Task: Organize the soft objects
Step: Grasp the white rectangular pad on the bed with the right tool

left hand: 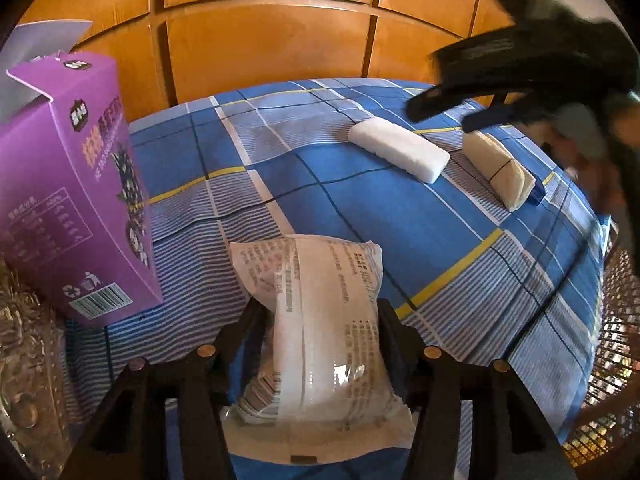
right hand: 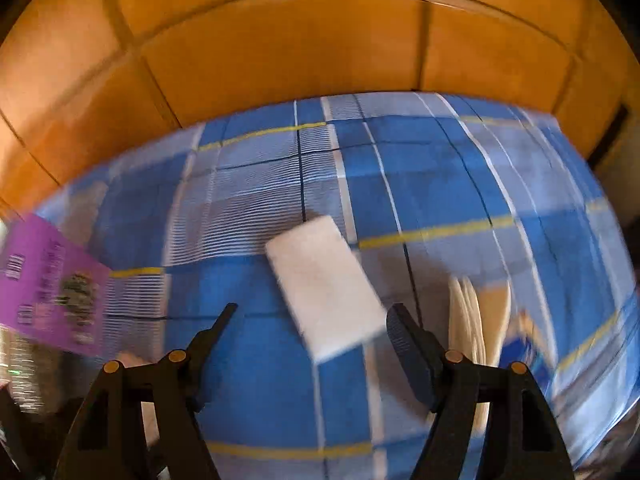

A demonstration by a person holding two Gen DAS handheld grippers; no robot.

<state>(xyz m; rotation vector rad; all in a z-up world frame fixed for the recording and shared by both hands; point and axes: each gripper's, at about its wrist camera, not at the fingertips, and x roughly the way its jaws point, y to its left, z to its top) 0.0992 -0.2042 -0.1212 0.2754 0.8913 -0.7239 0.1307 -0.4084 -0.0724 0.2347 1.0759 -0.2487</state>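
With my left tool [left hand: 316, 320] pinching the pack [left hand: 320, 328] for boxing, I am hovering my right tool [right hand: 310, 316], open and empty, over the sponge [right hand: 324, 284].

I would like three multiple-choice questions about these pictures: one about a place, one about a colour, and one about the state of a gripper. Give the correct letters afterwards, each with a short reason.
1. Where does the purple box stand in the left wrist view?
A. at the left edge of the checked sheet
B. on top of the white sponge
C. between the right gripper's fingers

2. What colour is the block sponge that lies bare on the sheet?
A. green
B. white
C. red

3. What is the state of the left gripper?
A. wide open over bare sheet
B. out of view
C. closed on the wrapped packet

Answers:
1. A: the box stands upright at the sheet's left side.
2. B: the sponge is plainly white in both views.
3. C: both fingers press the packet's sides, while the right gripper stands open above the sponge.
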